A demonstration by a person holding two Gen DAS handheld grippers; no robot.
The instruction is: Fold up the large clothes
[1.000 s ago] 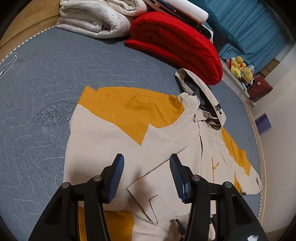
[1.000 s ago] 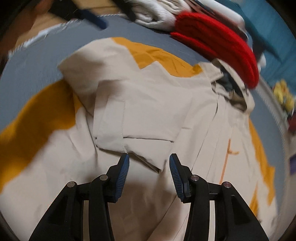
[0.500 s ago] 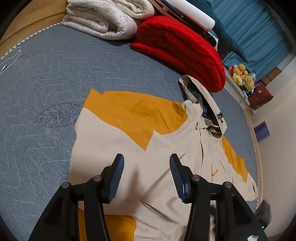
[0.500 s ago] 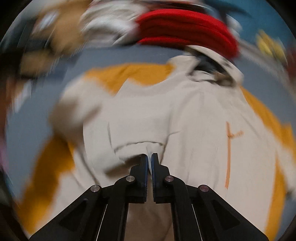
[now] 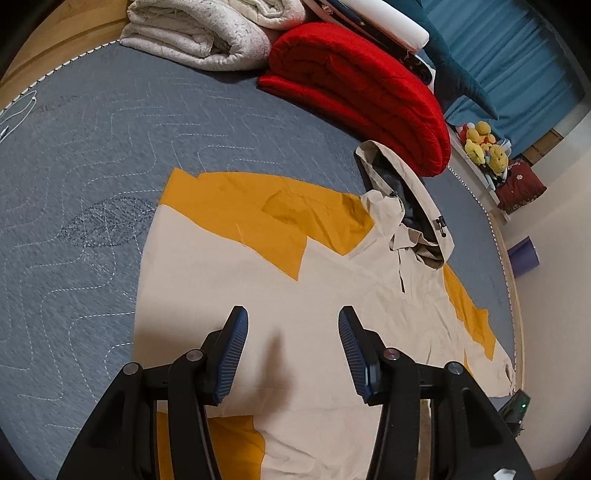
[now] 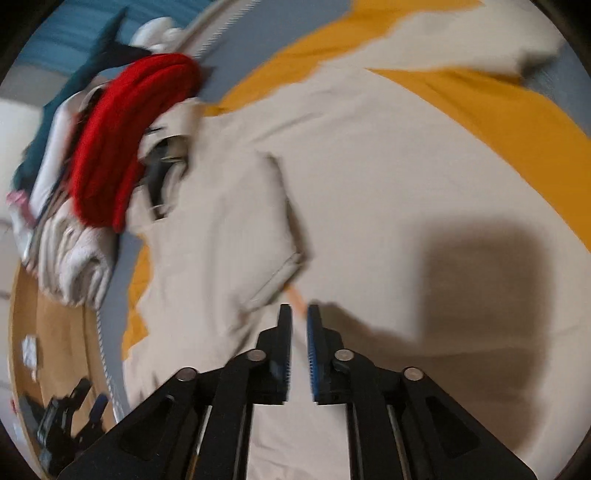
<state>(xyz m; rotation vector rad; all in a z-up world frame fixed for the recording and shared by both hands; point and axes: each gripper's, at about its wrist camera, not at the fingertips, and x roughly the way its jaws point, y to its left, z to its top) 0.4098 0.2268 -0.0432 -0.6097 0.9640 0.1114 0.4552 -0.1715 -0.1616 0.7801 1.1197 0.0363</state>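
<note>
A beige and mustard-yellow hooded jacket (image 5: 295, 280) lies spread out on the grey-blue quilted bed (image 5: 92, 155). My left gripper (image 5: 293, 332) hovers over its lower body, open, with nothing between the blue pads. In the blurred right wrist view the jacket (image 6: 388, 177) fills the frame, and a folded sleeve ends in a cuff (image 6: 275, 280) just ahead of my right gripper (image 6: 299, 321). That gripper's jaws stand a narrow gap apart and are opening. No cloth is between them.
A folded red quilt (image 5: 362, 96) and a rolled white blanket (image 5: 199, 33) lie at the head of the bed, close behind the jacket's hood (image 5: 406, 199). Yellow plush toys (image 5: 484, 144) sit past the bed's right edge, near blue curtains (image 5: 509, 55).
The right gripper's jaws went from wide apart to nearly together, and its view rolled about a quarter turn while sweeping across the jacket. The left gripper stayed put, still open.
</note>
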